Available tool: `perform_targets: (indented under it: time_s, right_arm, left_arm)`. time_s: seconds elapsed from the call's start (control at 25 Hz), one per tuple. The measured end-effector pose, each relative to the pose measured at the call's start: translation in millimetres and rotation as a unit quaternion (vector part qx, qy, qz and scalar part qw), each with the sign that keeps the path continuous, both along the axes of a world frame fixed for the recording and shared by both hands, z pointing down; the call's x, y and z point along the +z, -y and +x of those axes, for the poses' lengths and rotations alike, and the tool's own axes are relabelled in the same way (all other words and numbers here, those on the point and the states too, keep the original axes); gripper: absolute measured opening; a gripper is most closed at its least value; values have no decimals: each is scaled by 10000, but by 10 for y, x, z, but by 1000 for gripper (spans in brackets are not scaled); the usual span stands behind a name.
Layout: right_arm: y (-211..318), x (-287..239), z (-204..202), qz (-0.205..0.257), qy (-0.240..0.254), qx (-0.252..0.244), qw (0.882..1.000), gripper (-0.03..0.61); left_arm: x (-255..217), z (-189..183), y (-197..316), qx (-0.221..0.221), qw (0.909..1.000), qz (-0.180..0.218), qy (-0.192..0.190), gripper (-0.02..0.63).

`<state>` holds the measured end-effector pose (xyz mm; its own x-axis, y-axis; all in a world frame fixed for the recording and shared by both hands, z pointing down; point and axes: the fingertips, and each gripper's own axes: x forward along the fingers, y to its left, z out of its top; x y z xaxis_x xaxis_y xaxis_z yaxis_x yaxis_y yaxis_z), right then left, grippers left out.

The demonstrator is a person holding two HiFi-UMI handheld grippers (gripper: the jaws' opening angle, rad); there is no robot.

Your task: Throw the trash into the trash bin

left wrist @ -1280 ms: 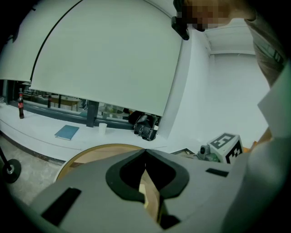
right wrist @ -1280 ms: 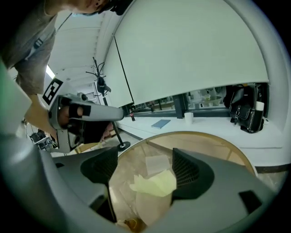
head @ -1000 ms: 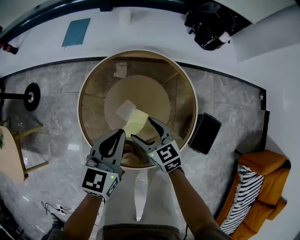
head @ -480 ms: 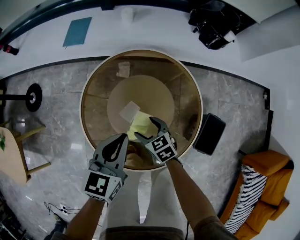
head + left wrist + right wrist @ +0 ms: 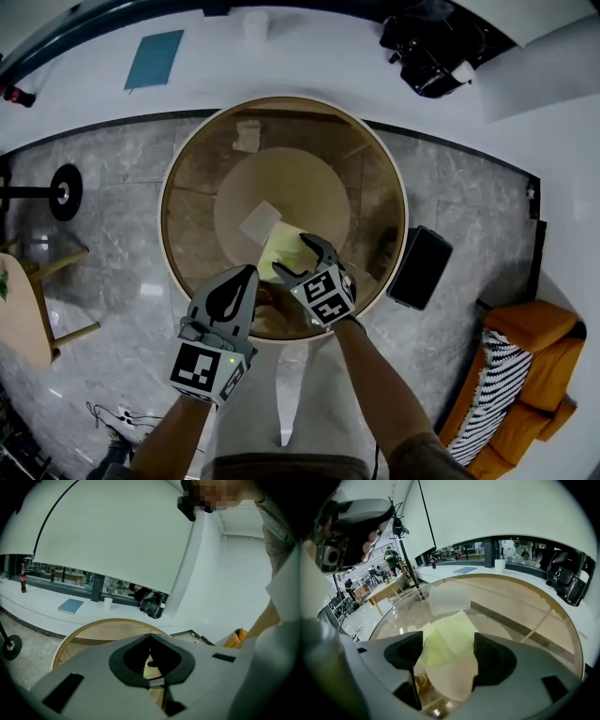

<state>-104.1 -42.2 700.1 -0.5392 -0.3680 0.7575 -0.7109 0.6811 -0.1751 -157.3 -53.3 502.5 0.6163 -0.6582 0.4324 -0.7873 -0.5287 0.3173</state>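
Note:
A yellow-green sheet of paper (image 5: 275, 249) (image 5: 449, 638) lies on the round glass table (image 5: 187, 159), overlapping a white square of paper (image 5: 260, 222) (image 5: 449, 600) just beyond it. My right gripper (image 5: 295, 258) (image 5: 447, 651) is low over the glass and open. Its two fingers stand either side of the yellow sheet's near end, and the pads do not press on it. My left gripper (image 5: 246, 275) (image 5: 150, 638) hovers at the table's near rim, to the left of the right one. It is shut with nothing in it.
A crumpled pale scrap (image 5: 247, 137) lies at the table's far side. A black box-shaped thing (image 5: 417, 267) stands on the floor right of the table, an orange sofa (image 5: 525, 366) further right. On the far white ledge are a blue book (image 5: 153, 61) and a black bag (image 5: 427, 52).
My right gripper has dropped and tipped down toward the glass, coming to the near end of the yellow sheet. The left gripper has stayed where it was.

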Motion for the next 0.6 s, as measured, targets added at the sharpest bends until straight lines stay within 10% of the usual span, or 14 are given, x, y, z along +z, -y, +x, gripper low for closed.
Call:
perform_targets:
  time_s: [0.36, 0.6]
  right_arm:
    - [-51, -5, 184, -177, -90, 169, 9997, 54]
    - [-77, -133, 239, -169, 78, 348, 9992, 47]
  left_arm:
    - [4, 96, -28, -35, 9998, -103, -147, 17]
    - [-55, 221, -47, 83, 9997, -96, -205, 17]
